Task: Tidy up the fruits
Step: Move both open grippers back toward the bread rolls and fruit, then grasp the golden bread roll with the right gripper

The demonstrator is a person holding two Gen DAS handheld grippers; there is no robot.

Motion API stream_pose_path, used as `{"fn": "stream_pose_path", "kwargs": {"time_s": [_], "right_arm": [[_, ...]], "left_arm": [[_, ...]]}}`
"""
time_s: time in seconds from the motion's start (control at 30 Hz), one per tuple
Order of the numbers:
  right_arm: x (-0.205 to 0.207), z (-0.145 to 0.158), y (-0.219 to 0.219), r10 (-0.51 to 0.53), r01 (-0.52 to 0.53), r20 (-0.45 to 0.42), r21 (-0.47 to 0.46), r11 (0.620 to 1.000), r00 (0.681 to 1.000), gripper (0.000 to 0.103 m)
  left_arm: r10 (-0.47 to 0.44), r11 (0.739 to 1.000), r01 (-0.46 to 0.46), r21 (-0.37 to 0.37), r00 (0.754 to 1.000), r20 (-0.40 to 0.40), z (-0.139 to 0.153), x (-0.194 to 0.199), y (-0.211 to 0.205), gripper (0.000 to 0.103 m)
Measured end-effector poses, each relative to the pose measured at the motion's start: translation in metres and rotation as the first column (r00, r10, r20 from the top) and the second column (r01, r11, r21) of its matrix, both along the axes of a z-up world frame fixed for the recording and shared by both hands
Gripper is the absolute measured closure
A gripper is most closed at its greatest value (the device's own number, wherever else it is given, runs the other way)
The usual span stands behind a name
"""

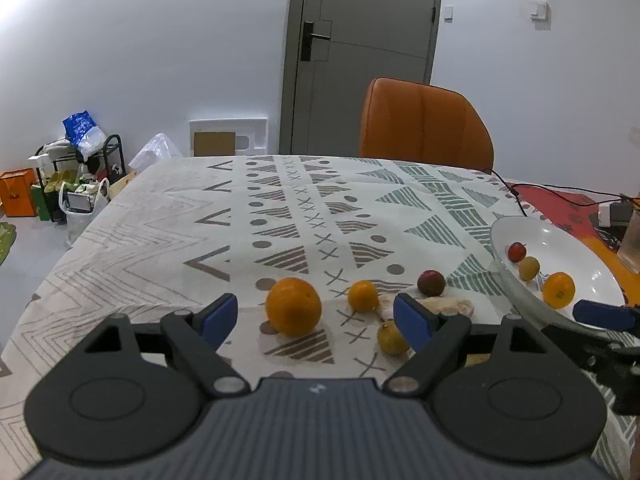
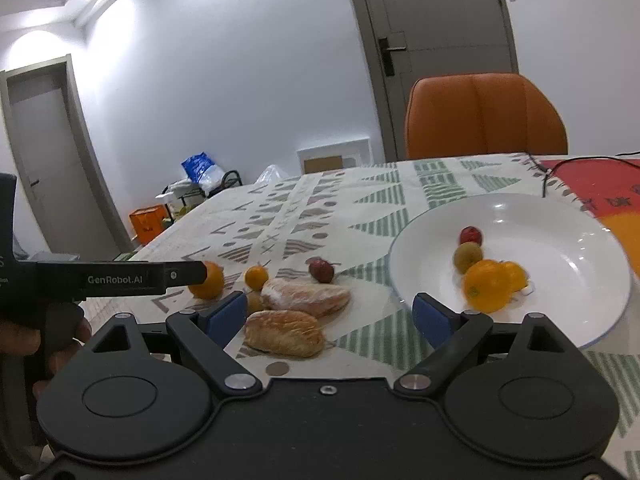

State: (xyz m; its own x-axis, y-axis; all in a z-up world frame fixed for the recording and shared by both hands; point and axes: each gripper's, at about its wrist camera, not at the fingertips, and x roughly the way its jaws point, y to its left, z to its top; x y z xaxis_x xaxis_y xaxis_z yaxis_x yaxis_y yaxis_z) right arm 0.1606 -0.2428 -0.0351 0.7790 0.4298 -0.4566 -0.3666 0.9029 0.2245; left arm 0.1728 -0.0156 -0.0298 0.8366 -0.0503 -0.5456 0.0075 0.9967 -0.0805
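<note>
My left gripper [image 1: 316, 320] is open and empty, with a big orange [image 1: 293, 306] between its fingers on the patterned tablecloth. A small orange [image 1: 362, 296], a dark red fruit [image 1: 431, 282] and a yellow-green fruit [image 1: 392, 338] lie to its right. The white plate [image 1: 576, 248] holds a red fruit [image 1: 517, 251], a greenish fruit [image 1: 529, 268] and an orange [image 1: 558, 290]. My right gripper [image 2: 330, 316] is open and empty, near the plate [image 2: 560, 224], where a blurred orange [image 2: 490, 284] lies. Two wrapped pieces [image 2: 294, 314] lie between its fingers.
An orange chair [image 1: 424, 122] stands at the table's far edge. Black cables [image 1: 520, 192] and a red-orange mat [image 1: 568, 204] lie at the right. The left gripper's body [image 2: 104, 278] reaches in from the left in the right wrist view. Clutter stands on the floor at left [image 1: 68, 176].
</note>
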Motion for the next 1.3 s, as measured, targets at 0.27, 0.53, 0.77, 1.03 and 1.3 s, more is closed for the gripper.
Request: {"fn": "stream_pose_path", "kwargs": {"time_s": [0.27, 0.53, 0.77, 1.03, 1.3], "right_arm": [[0.006, -0.007, 0.024, 0.035, -0.036, -0.044, -0.022, 0.999, 0.998, 0.011], [0.012, -0.015, 0.051, 0.025, -0.031, -0.084, -0.077, 0.997, 0.996, 0.008], [0.015, -0.023, 0.073, -0.007, -0.007, -0.102, -0.133, 0.991, 0.995, 0.008], [0.021, -0.03, 0.083, -0.045, 0.023, -0.122, -0.177, 0.984, 0.992, 0.008], [0.023, -0.03, 0.089, -0.091, 0.068, -0.098, -0.217, 0.974, 0.991, 0.029]], "left_arm": [[0.027, 0.999, -0.027, -0.02, 1.0, -0.014, -0.005, -0.004, 0.016, 0.019], [0.062, 0.997, -0.063, -0.043, 0.998, -0.029, -0.01, -0.008, 0.033, 0.019], [0.073, 0.996, -0.075, -0.055, 0.997, -0.031, -0.013, -0.01, 0.042, 0.019], [0.099, 0.993, -0.101, -0.063, 0.994, -0.037, -0.016, -0.016, 0.055, 0.019], [0.09, 0.994, -0.093, -0.065, 0.995, -0.044, -0.018, -0.019, 0.058, 0.019]]}}
